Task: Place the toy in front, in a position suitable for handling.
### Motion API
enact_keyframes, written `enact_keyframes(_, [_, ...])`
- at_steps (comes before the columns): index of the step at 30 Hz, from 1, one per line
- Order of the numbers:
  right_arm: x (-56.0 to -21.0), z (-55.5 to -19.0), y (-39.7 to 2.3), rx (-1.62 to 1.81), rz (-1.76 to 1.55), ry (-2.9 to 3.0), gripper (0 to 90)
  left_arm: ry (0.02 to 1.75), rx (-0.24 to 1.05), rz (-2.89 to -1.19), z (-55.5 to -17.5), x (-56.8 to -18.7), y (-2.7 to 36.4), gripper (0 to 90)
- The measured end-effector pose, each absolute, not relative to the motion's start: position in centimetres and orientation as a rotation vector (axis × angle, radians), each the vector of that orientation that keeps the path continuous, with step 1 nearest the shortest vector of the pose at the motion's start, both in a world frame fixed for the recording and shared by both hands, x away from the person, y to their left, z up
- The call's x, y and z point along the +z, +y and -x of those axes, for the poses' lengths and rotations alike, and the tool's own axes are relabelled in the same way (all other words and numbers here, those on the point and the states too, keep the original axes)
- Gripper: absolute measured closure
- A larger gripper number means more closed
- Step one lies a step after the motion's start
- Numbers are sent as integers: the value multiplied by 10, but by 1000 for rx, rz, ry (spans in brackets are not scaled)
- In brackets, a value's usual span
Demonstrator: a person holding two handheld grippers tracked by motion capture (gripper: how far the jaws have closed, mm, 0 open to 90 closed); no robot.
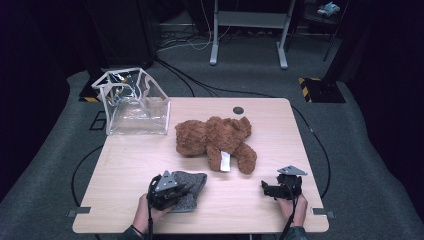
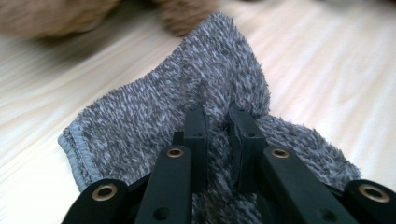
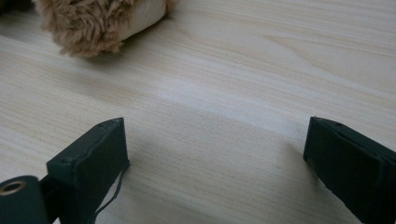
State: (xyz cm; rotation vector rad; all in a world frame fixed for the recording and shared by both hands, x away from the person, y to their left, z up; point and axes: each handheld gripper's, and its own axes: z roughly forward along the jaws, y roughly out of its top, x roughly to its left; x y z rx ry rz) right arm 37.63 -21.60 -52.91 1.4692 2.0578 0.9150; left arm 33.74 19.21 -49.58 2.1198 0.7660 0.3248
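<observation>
While the left gripper clamps a fold of the grey sock to lift it, the right gripper waits, jaws apart, near the teddy bear.

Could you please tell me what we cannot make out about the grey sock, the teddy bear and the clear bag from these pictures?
- Grey sock: in the high view, its near end is hidden under the left hand-held gripper, shut on it.
- Teddy bear: its face is too small to read in the high view; blurred and cut off at the top edge of the left gripper view.
- Clear bag: contents too small to identify.
</observation>
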Motion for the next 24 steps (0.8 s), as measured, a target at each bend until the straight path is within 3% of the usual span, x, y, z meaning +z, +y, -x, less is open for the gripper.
enact_keyframes(8, [-529, -376, -216, 916, -1469, 2057, 60, 668, 241, -2176, -339, -506, 153, 777])
enact_keyframes(24, [-529, -376, -216, 915, -1469, 2056, 68, 616, 164, -2201, -343, -520, 120, 741])
